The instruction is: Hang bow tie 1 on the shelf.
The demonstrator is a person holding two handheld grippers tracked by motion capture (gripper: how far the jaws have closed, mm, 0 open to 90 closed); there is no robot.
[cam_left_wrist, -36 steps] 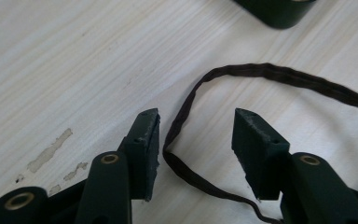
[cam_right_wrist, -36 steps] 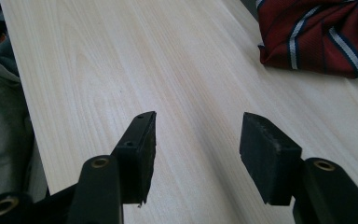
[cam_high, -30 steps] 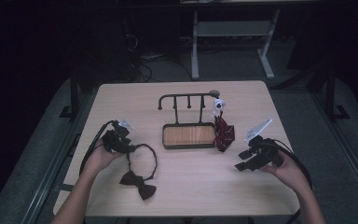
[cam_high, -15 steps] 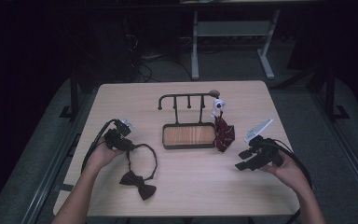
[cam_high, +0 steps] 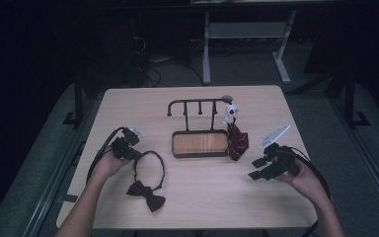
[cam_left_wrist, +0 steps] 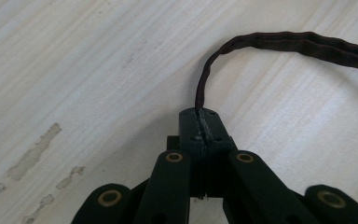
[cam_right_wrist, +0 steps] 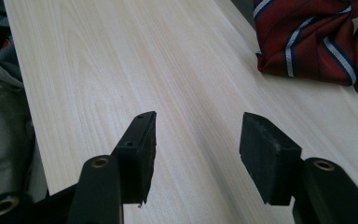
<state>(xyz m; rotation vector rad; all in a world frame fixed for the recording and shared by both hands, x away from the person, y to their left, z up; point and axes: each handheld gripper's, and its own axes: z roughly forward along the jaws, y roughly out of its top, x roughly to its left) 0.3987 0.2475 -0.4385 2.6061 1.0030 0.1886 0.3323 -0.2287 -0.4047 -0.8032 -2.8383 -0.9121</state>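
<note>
Pinching the strap [cam_left_wrist: 205, 79] (left claw [cam_left_wrist: 204, 133])

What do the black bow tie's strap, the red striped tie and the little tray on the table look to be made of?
The strap looks like dark woven fabric, matte, with fine ribbing; the left gripper is shut on it. The red striped tie looks like woven cloth with a slight sheen, folding softly. The tray seems to have a thin black metal rim around a wood-grained floor, though that could be laminate.

A dim lab or studio: a lone wooden table [cam_high: 192, 197], loose floor cables [cam_high: 153, 69], a metal stand [cam_high: 242, 34] behind.
</note>
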